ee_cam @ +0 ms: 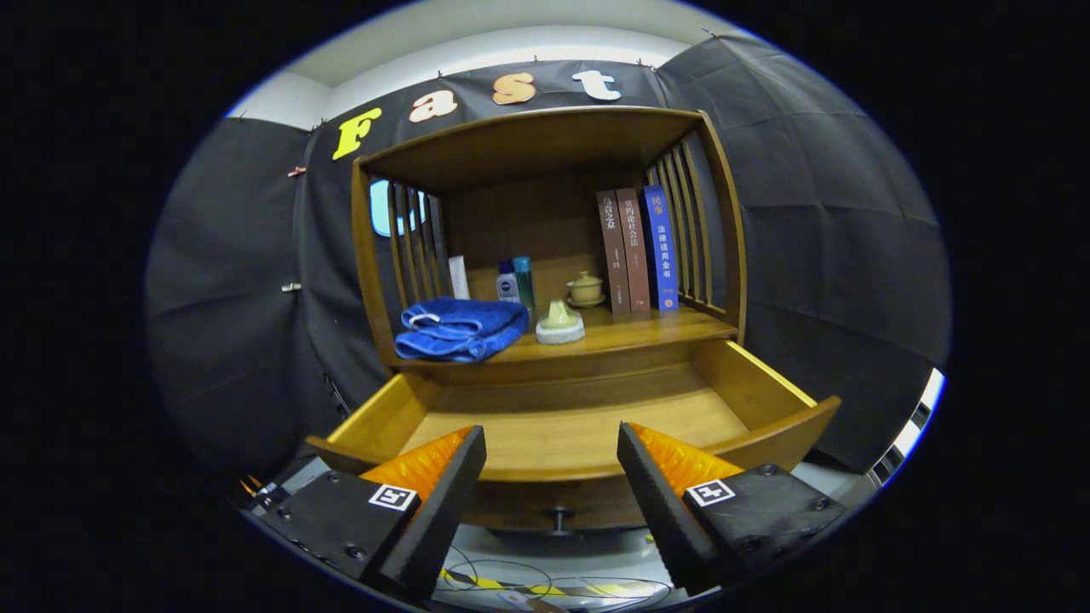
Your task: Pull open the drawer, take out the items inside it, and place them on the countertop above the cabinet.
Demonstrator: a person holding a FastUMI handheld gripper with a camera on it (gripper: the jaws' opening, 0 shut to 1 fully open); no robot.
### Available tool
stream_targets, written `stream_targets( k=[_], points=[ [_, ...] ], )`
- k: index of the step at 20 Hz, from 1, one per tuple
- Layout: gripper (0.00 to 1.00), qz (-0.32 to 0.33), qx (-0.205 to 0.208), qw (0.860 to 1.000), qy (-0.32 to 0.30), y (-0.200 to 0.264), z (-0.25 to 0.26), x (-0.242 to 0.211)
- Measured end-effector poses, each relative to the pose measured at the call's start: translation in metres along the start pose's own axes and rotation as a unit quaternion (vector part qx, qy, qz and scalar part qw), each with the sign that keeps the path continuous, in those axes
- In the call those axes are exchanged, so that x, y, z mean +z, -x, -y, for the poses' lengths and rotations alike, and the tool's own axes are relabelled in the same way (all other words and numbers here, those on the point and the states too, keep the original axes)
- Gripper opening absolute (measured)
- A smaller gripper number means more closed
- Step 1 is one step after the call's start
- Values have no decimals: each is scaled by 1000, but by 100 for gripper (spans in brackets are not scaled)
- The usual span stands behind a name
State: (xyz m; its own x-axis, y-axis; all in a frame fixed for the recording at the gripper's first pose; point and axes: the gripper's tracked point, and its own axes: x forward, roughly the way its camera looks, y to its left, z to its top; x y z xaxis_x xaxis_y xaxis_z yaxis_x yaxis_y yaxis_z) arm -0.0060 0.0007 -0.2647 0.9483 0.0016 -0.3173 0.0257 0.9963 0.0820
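The wooden drawer (771,387) stands pulled open below the countertop (630,334), and its bare wooden floor shows with nothing lying on it. My gripper (552,455) is open in front of the drawer's front panel, its fingers spread wide with nothing between them. The small drawer knob (559,516) sits low between the fingers. On the countertop lie a folded blue towel (460,328) at the left and a pale green cup on a white base (559,322) beside it.
Further back on the shelf stand a white tube (459,277), two small bottles (516,281), a lidded teacup on a saucer (585,289) and three upright books (637,249). Slatted side panels and a wooden top enclose the shelf. Cables and striped tape lie on the floor below.
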Motion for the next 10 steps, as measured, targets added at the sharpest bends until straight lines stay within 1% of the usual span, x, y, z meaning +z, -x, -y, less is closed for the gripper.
stream_targets(
  k=[4, 10],
  points=[
    [99, -12, -10, 1000, -6, -3, 8, -33],
    [99, -25, -17, 1000, 0, -15, 9, -58]
  ],
)
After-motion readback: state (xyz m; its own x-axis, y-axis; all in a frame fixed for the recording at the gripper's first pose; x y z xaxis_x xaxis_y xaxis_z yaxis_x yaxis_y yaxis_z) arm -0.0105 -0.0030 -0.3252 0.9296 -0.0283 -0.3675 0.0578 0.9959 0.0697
